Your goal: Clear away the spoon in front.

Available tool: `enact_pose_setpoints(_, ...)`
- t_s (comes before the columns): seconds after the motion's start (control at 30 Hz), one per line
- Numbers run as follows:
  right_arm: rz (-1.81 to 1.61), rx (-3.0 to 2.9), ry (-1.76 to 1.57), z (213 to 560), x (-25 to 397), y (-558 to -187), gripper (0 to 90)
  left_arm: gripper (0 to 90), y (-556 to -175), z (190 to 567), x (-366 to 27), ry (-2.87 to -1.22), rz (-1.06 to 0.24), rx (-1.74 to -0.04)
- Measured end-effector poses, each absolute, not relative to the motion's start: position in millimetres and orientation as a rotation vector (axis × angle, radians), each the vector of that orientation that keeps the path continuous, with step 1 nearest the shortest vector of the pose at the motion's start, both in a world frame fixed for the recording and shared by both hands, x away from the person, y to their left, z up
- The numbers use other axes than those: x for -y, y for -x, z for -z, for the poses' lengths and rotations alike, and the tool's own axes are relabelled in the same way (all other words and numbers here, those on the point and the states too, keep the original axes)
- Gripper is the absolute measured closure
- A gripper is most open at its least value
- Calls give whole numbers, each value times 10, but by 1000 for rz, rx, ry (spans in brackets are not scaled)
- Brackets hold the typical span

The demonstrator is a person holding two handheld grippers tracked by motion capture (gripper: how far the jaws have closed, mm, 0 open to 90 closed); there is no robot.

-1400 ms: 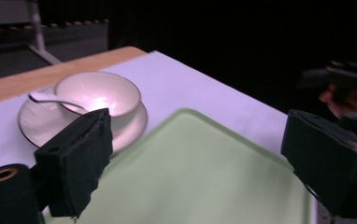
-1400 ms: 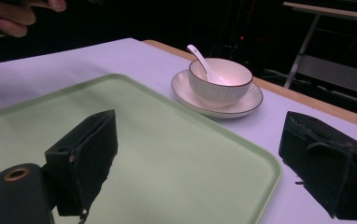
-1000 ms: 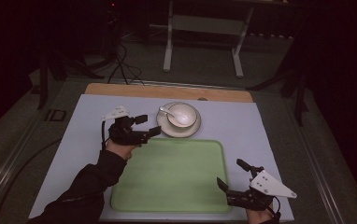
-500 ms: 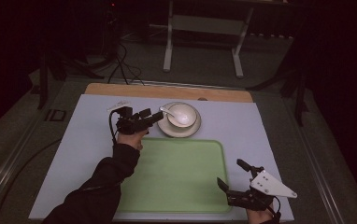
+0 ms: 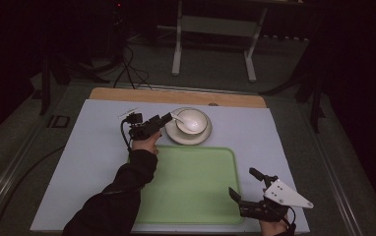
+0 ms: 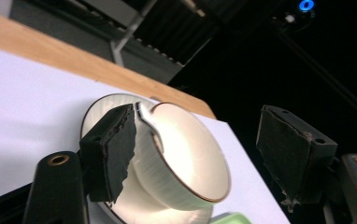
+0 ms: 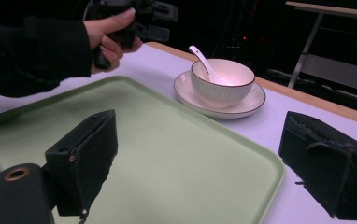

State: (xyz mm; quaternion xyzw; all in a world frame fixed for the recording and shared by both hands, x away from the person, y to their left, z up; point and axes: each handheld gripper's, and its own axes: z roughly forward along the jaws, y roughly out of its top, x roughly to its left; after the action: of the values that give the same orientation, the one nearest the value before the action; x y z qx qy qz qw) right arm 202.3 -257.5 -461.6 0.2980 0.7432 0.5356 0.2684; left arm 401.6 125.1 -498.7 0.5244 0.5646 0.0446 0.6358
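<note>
Left gripper (image 5: 166,119) jaws released, just left of bowl (image 5: 191,121) with spoon (image 5: 178,117) on saucer (image 5: 188,137). Right gripper (image 5: 245,189) released over tray (image 5: 191,187) near-right corner

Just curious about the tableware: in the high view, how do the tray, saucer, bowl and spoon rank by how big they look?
Largest to smallest:
1. tray
2. saucer
3. bowl
4. spoon

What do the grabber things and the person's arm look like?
Both are black with two chunky, rough-edged pads. The left gripper trails a black cable. The right gripper carries a grey three-cornered plate. A black sleeve covers the left arm.
</note>
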Motion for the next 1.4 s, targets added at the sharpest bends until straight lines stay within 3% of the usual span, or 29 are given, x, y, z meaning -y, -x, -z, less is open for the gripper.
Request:
enact_pose_setpoints(0.5,-1463,-2009,-811,4623,2593,-2035,116,418,-4202,5227,-1032,-1113,-172,-1403)
enact_pose_setpoints(0.87,-1469,-2009,-828,4630,2620,-2045,117,540,-4331,5278,-951,-1091,-155,-1419)
enact_pose_setpoints(1.23,-1465,-2013,-828,4635,2626,-2049,117,751,-4399,5336,-918,-1074,-119,-1444)
enact_pose_setpoints(1.4,-1467,-2014,-828,4634,2628,-2049,117,791,-4412,5339,-935,-1051,-76,-1412)
